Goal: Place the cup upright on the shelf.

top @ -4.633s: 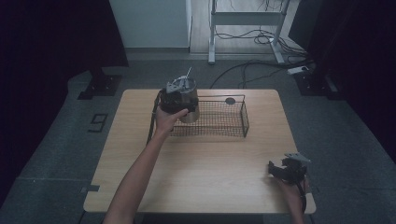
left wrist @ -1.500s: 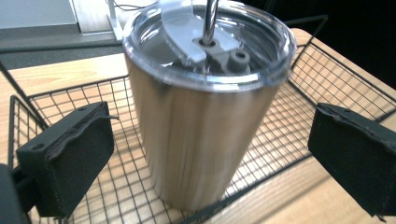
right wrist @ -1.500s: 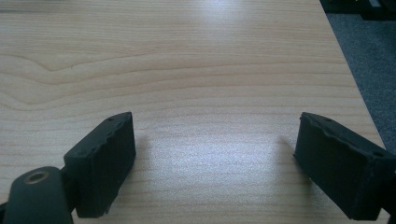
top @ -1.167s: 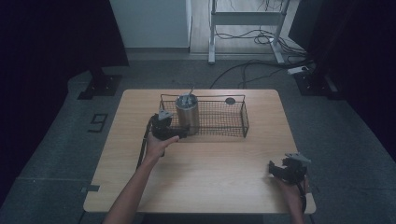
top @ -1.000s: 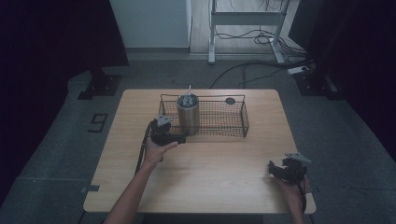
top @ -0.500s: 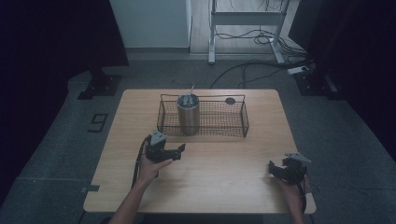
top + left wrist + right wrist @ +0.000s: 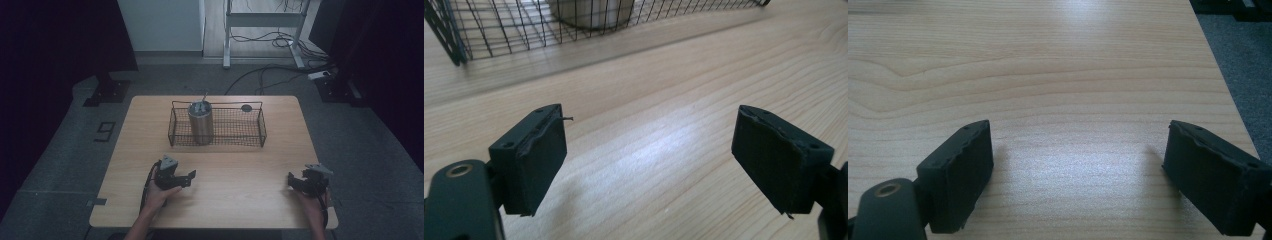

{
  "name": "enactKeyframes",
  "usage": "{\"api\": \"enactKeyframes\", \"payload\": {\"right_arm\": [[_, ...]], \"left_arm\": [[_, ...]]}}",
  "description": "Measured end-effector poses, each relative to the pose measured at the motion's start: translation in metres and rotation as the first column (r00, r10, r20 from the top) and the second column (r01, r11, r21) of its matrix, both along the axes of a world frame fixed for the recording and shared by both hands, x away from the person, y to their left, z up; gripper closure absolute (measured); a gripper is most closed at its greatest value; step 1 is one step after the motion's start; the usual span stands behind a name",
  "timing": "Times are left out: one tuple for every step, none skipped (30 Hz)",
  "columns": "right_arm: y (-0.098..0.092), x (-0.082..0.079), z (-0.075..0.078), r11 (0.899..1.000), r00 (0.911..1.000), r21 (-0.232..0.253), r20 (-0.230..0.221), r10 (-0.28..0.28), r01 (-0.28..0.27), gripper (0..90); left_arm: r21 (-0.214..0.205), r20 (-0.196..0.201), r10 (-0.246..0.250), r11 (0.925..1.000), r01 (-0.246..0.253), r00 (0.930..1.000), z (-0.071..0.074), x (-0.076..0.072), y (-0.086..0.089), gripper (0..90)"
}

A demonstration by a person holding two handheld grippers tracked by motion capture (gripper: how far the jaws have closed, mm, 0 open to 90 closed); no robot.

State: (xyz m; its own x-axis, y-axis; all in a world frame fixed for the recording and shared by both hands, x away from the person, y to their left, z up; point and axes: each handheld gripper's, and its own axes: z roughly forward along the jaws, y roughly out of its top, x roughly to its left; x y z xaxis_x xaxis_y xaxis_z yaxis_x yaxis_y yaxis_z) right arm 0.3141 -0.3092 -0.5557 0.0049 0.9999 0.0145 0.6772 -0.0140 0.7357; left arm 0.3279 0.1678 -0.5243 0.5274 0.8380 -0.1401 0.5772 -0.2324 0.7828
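Observation:
A black wire basket [image 7: 261, 131] stands at the far middle of the wooden table [image 7: 235, 200]. A metal cylinder cup [image 7: 201, 123] with something sticking out of its top stands upright in the basket's left part. My left gripper [image 7: 190, 176] rests low over the near left of the table, well in front of the basket. Its jaws have just been closing, but they still stand apart over bare wood in the left gripper view [image 7: 649, 160], where the basket [image 7: 499, 30] and cup [image 7: 591, 10] lie ahead. My right gripper [image 7: 292, 181] sits at the near right, open and empty [image 7: 1078, 175].
A small dark round object [image 7: 246, 107] lies on the table just behind the basket. The table's right edge [image 7: 1220, 75] runs close beside my right gripper, with grey floor beyond. Cables and a desk frame stand on the floor behind the table.
My left gripper, which earlier held the cup over the basket's left end, has left it standing in the basket and drawn back toward the near edge, sinking lower. The right gripper has stayed put.

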Motion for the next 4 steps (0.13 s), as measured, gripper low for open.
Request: {"api": "enactKeyframes", "payload": {"right_arm": [[0.0000, 0.0000, 0.0000, 1.000, 1.0000, 0.000, 0.000, 0.000, 0.000, 12.2], [0.0000, 0.0001, 0.0000, 1.000, 1.0000, 0.000, 0.000, 0.000, 0.000, 12.2], [-0.0001, 0.0002, 0.0000, 1.000, 1.0000, 0.000, 0.000, 0.000, 0.000, 12.2], [-0.0001, 0.0002, 0.0000, 1.000, 1.0000, 0.000, 0.000, 0.000, 0.000, 12.2]], "left_arm": [[0.006, 0.004, 0.004, 1.0000, -0.004, 1.0000, -0.0002, -0.0008, 0.0000, 14.7], [0.004, 0.005, 0.005, 1.0000, -0.005, 1.0000, -0.0004, -0.0014, 0.0002, 14.8], [0.002, 0.005, 0.006, 1.0000, -0.006, 1.0000, -0.0007, -0.0020, 0.0002, 14.8], [0.008, 0.007, 0.010, 0.9999, -0.010, 0.9999, -0.0010, -0.0026, 0.0005, 14.8]]}}
